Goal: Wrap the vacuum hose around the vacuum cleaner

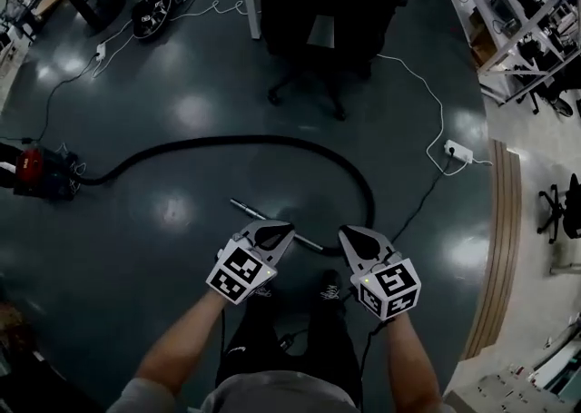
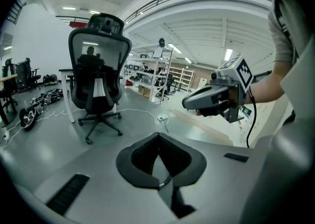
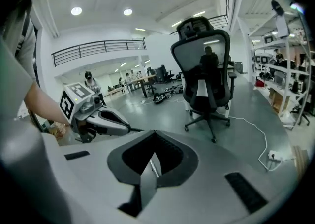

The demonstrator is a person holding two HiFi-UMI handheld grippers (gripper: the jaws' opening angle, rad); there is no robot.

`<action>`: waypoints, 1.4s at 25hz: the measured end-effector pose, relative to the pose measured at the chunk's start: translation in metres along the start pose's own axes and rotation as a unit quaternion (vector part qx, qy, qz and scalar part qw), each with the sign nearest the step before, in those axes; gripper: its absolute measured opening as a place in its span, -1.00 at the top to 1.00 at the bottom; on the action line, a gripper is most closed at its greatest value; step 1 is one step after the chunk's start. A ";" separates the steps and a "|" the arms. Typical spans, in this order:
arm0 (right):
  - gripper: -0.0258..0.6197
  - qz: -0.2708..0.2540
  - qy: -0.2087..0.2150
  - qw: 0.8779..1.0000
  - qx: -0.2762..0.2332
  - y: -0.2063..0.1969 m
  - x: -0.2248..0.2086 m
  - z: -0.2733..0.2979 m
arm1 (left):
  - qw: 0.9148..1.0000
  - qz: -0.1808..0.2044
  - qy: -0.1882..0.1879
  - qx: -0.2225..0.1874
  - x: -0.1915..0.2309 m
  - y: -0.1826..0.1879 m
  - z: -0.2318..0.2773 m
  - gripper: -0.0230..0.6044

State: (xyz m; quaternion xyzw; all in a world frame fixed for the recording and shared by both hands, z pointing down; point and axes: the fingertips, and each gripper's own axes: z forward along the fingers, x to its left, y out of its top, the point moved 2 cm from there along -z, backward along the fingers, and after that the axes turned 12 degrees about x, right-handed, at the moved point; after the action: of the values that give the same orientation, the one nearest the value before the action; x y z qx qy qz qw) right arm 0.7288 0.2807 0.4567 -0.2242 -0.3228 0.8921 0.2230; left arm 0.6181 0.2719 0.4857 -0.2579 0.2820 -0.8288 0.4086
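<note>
Hovering low over the dark floor [image 1: 182, 248], the left gripper [image 1: 275, 235] and the right gripper [image 1: 356, 240] sit side by side at lower centre of the head view. Each has its jaws pressed together with nothing between them, and both gripper views show the pads meeting on empty air. Just past their tips a metal wand [image 1: 259, 215] lies flat on the floor, slanting from the left gripper's nose toward the gap between the two. Neither gripper appears to touch it, though the overhead angle cannot settle that.

From the wand's end the black vacuum hose [image 1: 227, 140] curls up right of centre and arcs across the middle of the frame. It then drops to the red vacuum cleaner [image 1: 36, 172] at the far left edge. The hose lies fully strung out, with no turn around the machine, so the wrapping appears not yet begun. Taking hold, carrying the hose over and coiling it all look to be left.

An office chair [image 1: 318, 39] stands at top centre, and a white cable [image 1: 441, 112] trails to a power strip [image 1: 457, 150] at right.
</note>
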 end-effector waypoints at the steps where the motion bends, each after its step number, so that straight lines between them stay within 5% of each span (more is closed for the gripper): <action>1: 0.90 -0.003 0.003 1.000 0.017 -0.019 -0.006 0.013 | 1.000 0.000 -0.005 0.017 0.000 -0.019 0.016 0.90; 10: 0.90 -0.021 0.044 0.987 0.154 -0.210 -0.059 0.160 | 0.993 -0.059 -0.029 0.096 0.019 -0.169 0.174 0.90; 20: 0.86 -0.071 0.098 0.955 0.270 -0.407 -0.098 0.351 | 0.982 -0.118 -0.023 0.146 0.061 -0.337 0.337 0.90; 25: 0.70 -0.125 0.111 0.940 0.297 -0.483 -0.114 0.429 | 0.974 -0.172 -0.014 0.145 0.077 -0.397 0.382 0.90; 29: 0.45 -0.130 0.118 0.933 0.313 -0.529 -0.117 0.474 | 0.970 -0.172 -0.005 0.172 0.087 -0.438 0.411 0.90; 35: 0.36 -0.151 0.108 0.927 0.327 -0.559 -0.117 0.513 | 0.967 -0.182 -0.003 0.179 0.090 -0.462 0.434 0.90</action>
State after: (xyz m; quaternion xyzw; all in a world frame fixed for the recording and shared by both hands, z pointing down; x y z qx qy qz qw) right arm 0.6849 0.3602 1.2194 -0.1824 -0.0168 0.8744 0.4494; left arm 0.6101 0.3201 1.1241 -0.2298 0.0757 -0.9256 0.2910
